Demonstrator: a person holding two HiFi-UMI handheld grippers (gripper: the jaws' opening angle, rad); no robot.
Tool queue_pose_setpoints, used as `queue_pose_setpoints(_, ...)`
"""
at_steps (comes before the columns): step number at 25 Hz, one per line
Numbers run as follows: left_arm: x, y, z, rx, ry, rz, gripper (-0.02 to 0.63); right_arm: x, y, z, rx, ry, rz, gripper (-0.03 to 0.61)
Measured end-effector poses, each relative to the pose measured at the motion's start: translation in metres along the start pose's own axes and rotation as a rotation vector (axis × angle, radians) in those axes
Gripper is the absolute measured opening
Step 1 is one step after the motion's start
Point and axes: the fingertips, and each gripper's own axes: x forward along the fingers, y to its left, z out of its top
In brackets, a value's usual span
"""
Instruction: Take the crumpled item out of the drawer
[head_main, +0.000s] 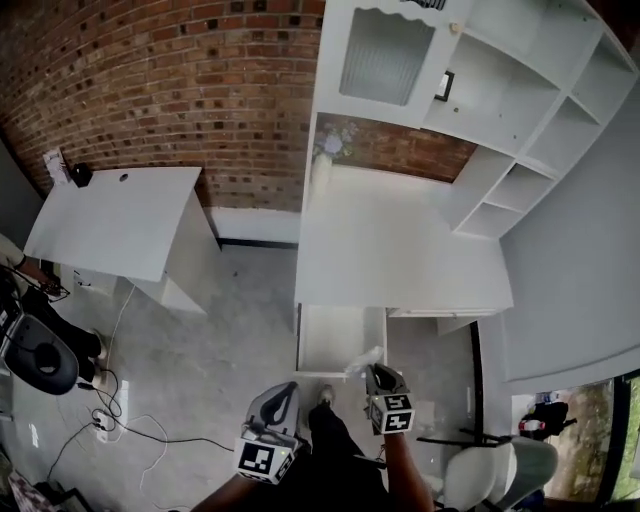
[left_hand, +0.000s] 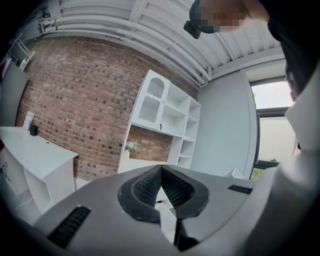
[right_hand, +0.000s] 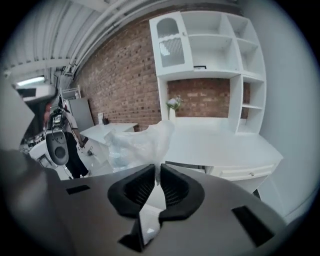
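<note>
Brick wall behind, white desk in front, drawer standing open: crumpled plastic item being pinched by the right gripper.

One thin fold of the clear, wrinkled plastic is being squeezed between the right gripper's two dark ribbed pads, and the rest is being held up above the jaws, bunched and puffed out to their left. In the head view the item is being shown over the drawer's front right corner, at the tip of the right gripper. The left gripper is being held lower and nearer the body, beside the right one, with its jaw tips pressed together on nothing. A second white table is being framed at far left, well apart from the desk.
</note>
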Motion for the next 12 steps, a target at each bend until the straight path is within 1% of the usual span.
queue_pose_setpoints(4, -0.01, -0.01, -0.002, 0.002, 0.005, -0.017, 0.025, -0.054, 0.013, 0.027, 0.084, -0.099, -0.004, 0.049)
queue_pose_setpoints(6, -0.013, -0.015, -0.005, -0.001, 0.007, -0.022, 0.025, -0.078, 0.021, 0.044, 0.104, -0.167, 0.0, 0.049)
queue_pose_setpoints(8, -0.014, -0.02, -0.006, -0.004, 0.008, -0.025, 0.025, -0.099, 0.03, 0.058, 0.093, -0.226, 0.004, 0.049)
queue_pose_setpoints(12, -0.005, -0.027, 0.001, 0.007, 0.011, -0.024, 0.025, -0.126, 0.043, 0.082, 0.063, -0.303, 0.014, 0.049)
